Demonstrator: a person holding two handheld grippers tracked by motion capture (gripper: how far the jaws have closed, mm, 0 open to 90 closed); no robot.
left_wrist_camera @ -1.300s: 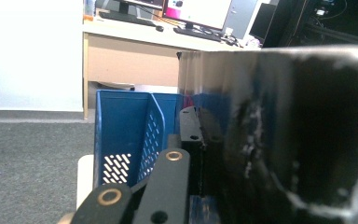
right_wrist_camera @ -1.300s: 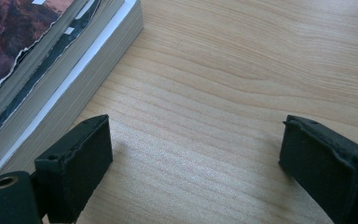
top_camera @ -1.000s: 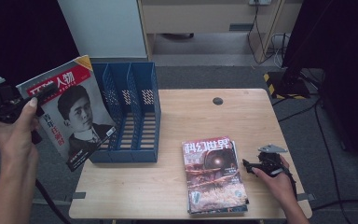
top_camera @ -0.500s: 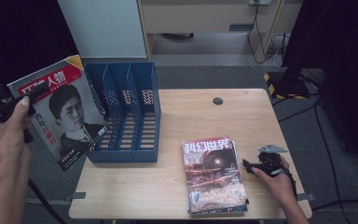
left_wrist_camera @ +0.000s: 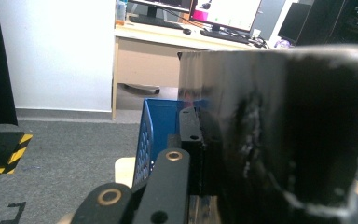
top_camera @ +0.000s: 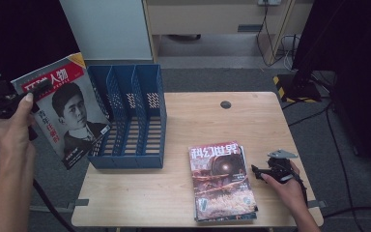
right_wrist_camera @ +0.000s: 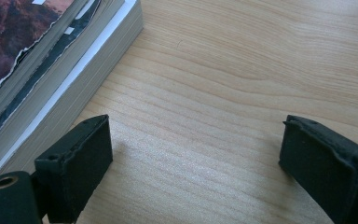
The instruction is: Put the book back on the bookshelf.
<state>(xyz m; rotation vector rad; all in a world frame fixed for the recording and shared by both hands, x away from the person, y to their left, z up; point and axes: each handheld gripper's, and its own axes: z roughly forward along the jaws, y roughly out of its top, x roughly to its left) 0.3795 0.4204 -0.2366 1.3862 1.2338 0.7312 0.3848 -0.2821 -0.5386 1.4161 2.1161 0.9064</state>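
Left gripper (top_camera: 2, 99): jaws clamped on the top corner of the portrait magazine (top_camera: 66, 110), raised off the table's left edge beside the rack.
Right gripper (top_camera: 265, 171): jaws spread wide with nothing between them, resting low on the table (top_camera: 198, 116) just right of the magazine stack (top_camera: 221, 180).
Portrait magazine: held in the air, cover towards the high camera, tilted, its lower right corner near the front left corner of the blue file rack (top_camera: 130, 116); whether they touch cannot be told.
Blue file rack: three upright slots, all open at the top, standing on the table's left half; no magazine visible in them.
Magazine stack: several issues lying flat near the front right edge, red-toned cover on top.
Step in hand (judged): carrying one magazine to the rack for filing; insertion not yet begun.
Next move calls for (judged): turning the magazine edge-on, lining it up with one slot, lowering before release.
Left gripper view: magazine (left_wrist_camera: 284, 130) seen edge-on and very close, pinched against the jaw, blue rack wall (left_wrist_camera: 161, 126) behind; desk with monitors beyond.
Right gripper view: gap between the open pads (right_wrist_camera: 77, 165) over bare wood, page edges of the stack (right_wrist_camera: 51, 79) at left.
High view: layout of rack, stack and both hands together.
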